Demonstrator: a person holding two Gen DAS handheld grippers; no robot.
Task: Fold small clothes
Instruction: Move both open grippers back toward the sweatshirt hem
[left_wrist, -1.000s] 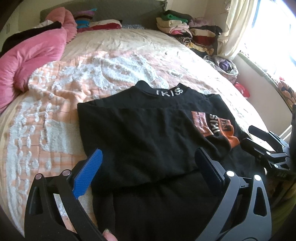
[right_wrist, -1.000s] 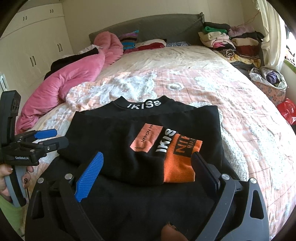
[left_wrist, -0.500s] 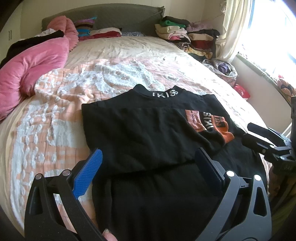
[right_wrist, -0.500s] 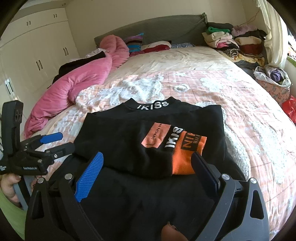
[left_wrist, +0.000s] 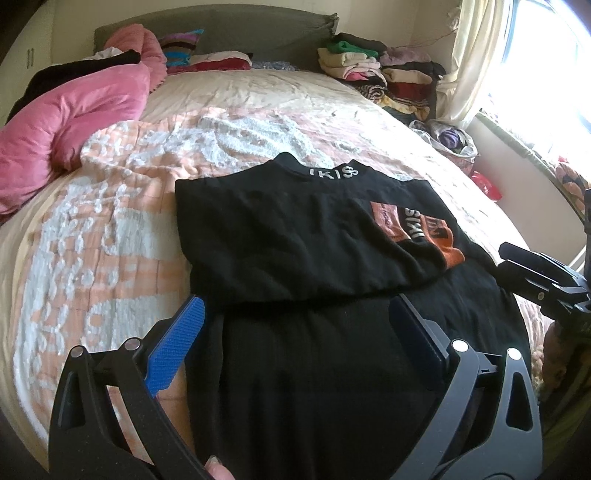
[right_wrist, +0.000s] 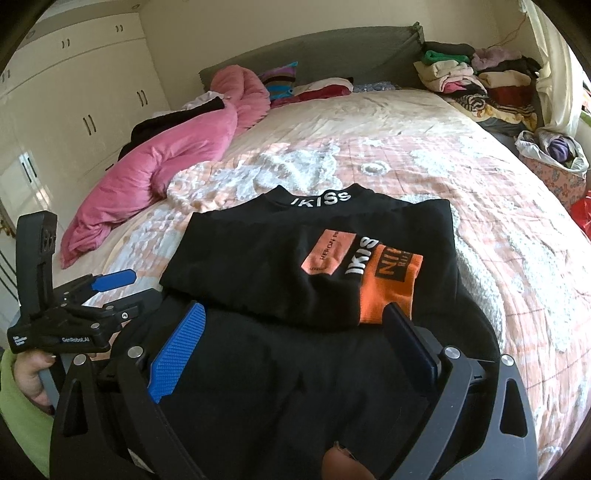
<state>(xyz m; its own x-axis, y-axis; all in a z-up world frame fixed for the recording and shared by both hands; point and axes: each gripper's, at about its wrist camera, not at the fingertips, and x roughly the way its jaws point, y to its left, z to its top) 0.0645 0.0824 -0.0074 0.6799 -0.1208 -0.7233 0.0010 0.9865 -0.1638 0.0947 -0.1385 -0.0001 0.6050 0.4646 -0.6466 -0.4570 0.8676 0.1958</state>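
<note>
A black top (left_wrist: 295, 236) (right_wrist: 258, 258) lies flat on the bed, its collar (right_wrist: 321, 197) with white lettering at the far end. Its sleeves are folded across the chest, and the orange cuff (right_wrist: 391, 280) (left_wrist: 448, 254) lies on top at the right. The lower half (left_wrist: 314, 369) stretches toward me. My left gripper (left_wrist: 295, 306) hovers open over that lower half near its left edge, and it also shows in the right wrist view as the left gripper (right_wrist: 136, 288). My right gripper (right_wrist: 295, 312) is open above the lower half just short of the cuff; the left wrist view catches the right gripper (left_wrist: 504, 256) at the top's right edge.
The peach and white bedspread (left_wrist: 92, 240) surrounds the top. A pink duvet (left_wrist: 74, 110) lies bunched at the left. Stacked clothes (left_wrist: 369, 70) sit at the far right corner, above a bag of laundry (left_wrist: 450, 136). White wardrobes (right_wrist: 74, 92) stand at the left. A hand in a green sleeve (right_wrist: 26, 376) holds the left gripper.
Both grippers have drawn back toward the near end of the top, so the folded sleeves sit farther away in each view. Both stay open and the top has not moved.
</note>
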